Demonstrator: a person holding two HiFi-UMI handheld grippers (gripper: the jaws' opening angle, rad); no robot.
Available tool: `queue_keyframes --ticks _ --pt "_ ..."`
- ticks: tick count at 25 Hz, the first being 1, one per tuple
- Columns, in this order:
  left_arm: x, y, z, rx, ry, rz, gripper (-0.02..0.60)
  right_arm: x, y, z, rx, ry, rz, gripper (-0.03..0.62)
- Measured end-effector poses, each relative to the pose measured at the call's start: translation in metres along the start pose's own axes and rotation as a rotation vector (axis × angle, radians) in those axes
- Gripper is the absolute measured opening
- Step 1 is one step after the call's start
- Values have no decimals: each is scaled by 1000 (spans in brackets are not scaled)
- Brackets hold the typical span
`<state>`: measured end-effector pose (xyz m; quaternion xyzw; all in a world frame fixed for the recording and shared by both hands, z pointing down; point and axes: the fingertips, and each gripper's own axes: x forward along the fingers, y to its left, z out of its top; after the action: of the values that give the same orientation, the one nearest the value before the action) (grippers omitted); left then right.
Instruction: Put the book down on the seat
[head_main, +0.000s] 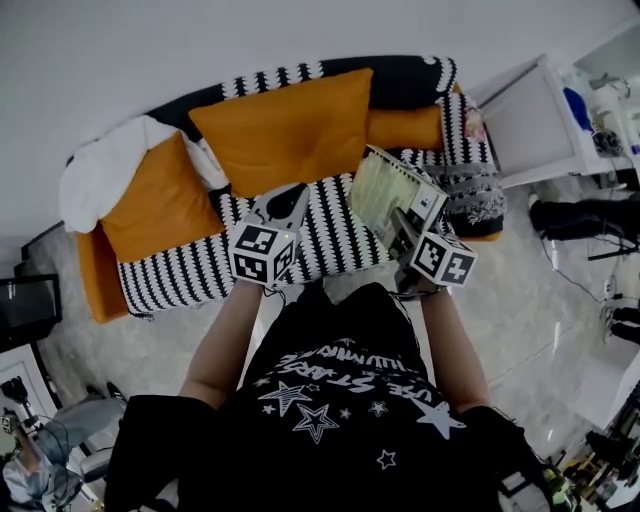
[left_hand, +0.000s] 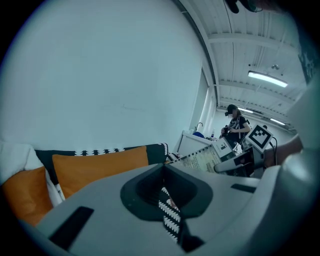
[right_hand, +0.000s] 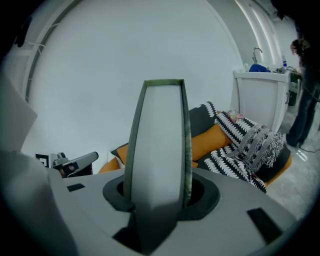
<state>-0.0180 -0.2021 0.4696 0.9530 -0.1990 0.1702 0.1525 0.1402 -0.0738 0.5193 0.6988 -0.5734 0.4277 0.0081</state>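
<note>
"What did you count?"

"One sofa, three orange cushions, one white blanket, one book and my two grippers."

"Any room to move?"

"The striped seat lay bare along its front edge, with the cushions behind it."

"And the book?"

"My right gripper clamped its near end, above the seat's right part. Its long axis ran away from me toward the sofa back, one cover turned upward. My left gripper was closed at the tips and empty."
</note>
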Motion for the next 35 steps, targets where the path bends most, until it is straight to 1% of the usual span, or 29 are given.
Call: queue_keyframes --ticks 5,9,14,19,26,29,35 --pt "19 -10 1 -3 22 -15 8 -6 -23 6 22 -2 -24 175" --pt "42 -19 3 -7 43 3 8 1 -50 15 29 29 -18 175" --pt "76 -29 10 -30 57 49 8 20 -81 39 -30 104 18 175" --pt "106 -38 15 -40 57 106 8 40 -108 68 -94 146 64 175" --pt "136 -39 11 -75 77 192 8 81 -150 80 -260 311 108 175" --pt "147 -35 8 -96 85 230 8 99 -162 81 -339 388 140 175" --pt "166 -25 1 -131 106 281 8 135 -180 78 -562 554 195 175"
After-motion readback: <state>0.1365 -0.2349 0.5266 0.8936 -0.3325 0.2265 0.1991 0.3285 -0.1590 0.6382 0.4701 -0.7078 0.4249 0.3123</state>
